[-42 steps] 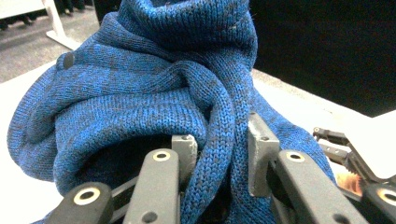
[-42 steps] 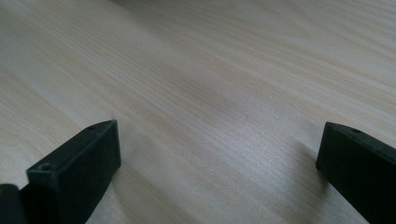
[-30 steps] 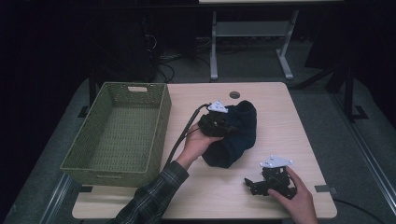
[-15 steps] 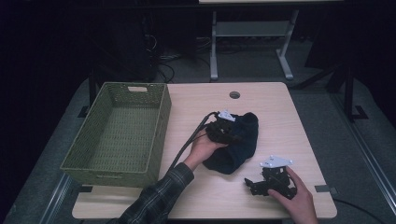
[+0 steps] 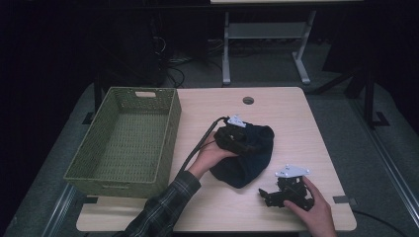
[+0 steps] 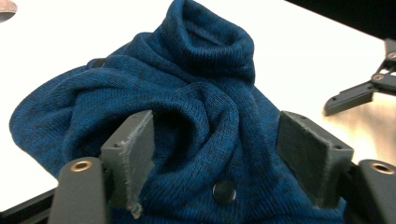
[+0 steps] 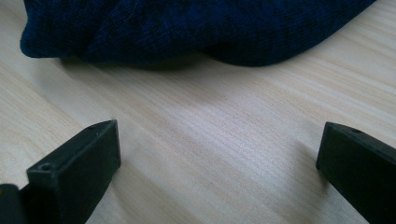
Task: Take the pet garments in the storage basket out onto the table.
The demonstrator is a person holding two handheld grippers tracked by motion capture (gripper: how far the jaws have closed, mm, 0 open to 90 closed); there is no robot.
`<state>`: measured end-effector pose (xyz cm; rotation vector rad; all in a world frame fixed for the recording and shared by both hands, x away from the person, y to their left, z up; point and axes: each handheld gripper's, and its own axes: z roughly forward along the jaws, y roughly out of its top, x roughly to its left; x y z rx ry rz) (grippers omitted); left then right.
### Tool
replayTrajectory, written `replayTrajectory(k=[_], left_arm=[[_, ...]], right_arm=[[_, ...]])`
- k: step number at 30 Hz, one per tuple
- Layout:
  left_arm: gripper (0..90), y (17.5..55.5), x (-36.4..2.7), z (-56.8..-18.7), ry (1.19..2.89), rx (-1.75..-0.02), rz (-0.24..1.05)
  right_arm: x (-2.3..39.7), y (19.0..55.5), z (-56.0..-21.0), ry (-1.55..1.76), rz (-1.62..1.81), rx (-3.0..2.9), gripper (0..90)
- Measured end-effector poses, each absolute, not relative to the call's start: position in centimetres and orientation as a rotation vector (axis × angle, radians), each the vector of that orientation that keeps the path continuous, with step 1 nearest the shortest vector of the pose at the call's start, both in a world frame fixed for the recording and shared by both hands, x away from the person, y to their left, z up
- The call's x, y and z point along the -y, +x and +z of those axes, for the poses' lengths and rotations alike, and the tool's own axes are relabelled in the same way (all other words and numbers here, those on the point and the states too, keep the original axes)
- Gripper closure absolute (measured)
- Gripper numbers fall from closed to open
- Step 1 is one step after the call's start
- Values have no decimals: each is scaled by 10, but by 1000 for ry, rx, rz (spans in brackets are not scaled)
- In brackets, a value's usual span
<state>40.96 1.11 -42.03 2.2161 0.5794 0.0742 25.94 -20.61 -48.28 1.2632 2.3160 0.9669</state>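
Note:
A dark blue knit garment (image 5: 249, 160) lies bunched in a heap on the wooden table (image 5: 296, 123), right of centre. My left gripper (image 5: 243, 144) rests over its top. Its jaws have just been opening and now stand open, with a fold of the knit (image 6: 201, 84) and a small dark button (image 6: 224, 192) between them; the pads do not squeeze it. My right gripper (image 5: 267, 195) lies low on the table near the front edge. It is open, with bare wood between its jaws (image 7: 219, 154) and the garment's edge (image 7: 187, 32) just ahead.
A green woven basket (image 5: 170, 133) stands empty on the table's left half. A round cable hole (image 5: 248, 100) sits at the table's back middle. In the left gripper view, the right gripper (image 6: 359, 91) shows at the far right.
The left gripper has slid a little right and nearer over the garment. The heap, pulled up before, has settled lower and wider. The right hand has stayed put.

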Motion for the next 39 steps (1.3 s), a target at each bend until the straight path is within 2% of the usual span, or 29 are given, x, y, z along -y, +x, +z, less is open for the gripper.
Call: replayTrajectory(k=[3, 7, 39], left_arm=[[182, 408, -15, -418, 2209, -601, 84], [138, 405, -21, -416, 2204, -627, 85], [135, 347, -82, -407, 2162, -689, 197]], right_arm=[[206, 259, -483, 1260, 967, -2317, 0], [206, 259, -483, 1260, 968, -2319, 0], [207, 259, -483, 1251, 974, -2331, 0]])
